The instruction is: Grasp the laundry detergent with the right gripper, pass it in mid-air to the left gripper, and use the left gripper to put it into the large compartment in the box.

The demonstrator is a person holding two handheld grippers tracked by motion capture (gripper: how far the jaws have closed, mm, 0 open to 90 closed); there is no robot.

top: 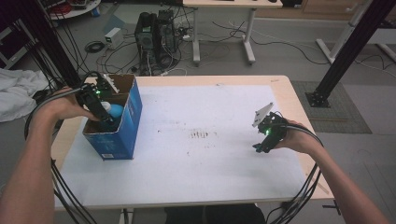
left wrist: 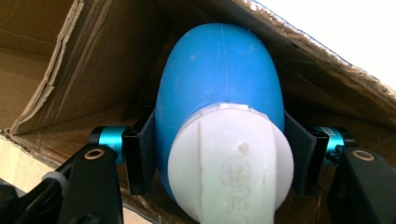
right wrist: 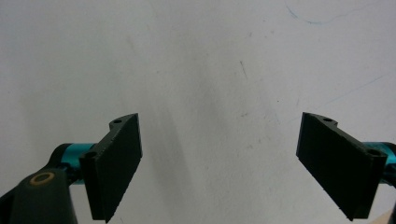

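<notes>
The left gripper (top: 103,113) reaches down into the open top of a blue cardboard box (top: 132,122) standing at the left end of the counter (top: 196,186), and its jaws are clamped on a blue-and-white bottle (top: 113,110) held inside that box. In the left gripper view the bottle (left wrist: 219,93) sits squarely between the two black pads (left wrist: 142,156), which press on its blue body from either side, the white rounded end nearest the camera and the brown inner walls of the box (left wrist: 60,60) behind it. The high view gives little of the bottle, seemingly just its pale top among the flaps. The right gripper (top: 262,145) rests low at the right side of the counter, well apart from the box; its own view shows the right gripper (right wrist: 219,158) spread wide with nothing between the jaws, above the white sheet (right wrist: 196,60).
</notes>
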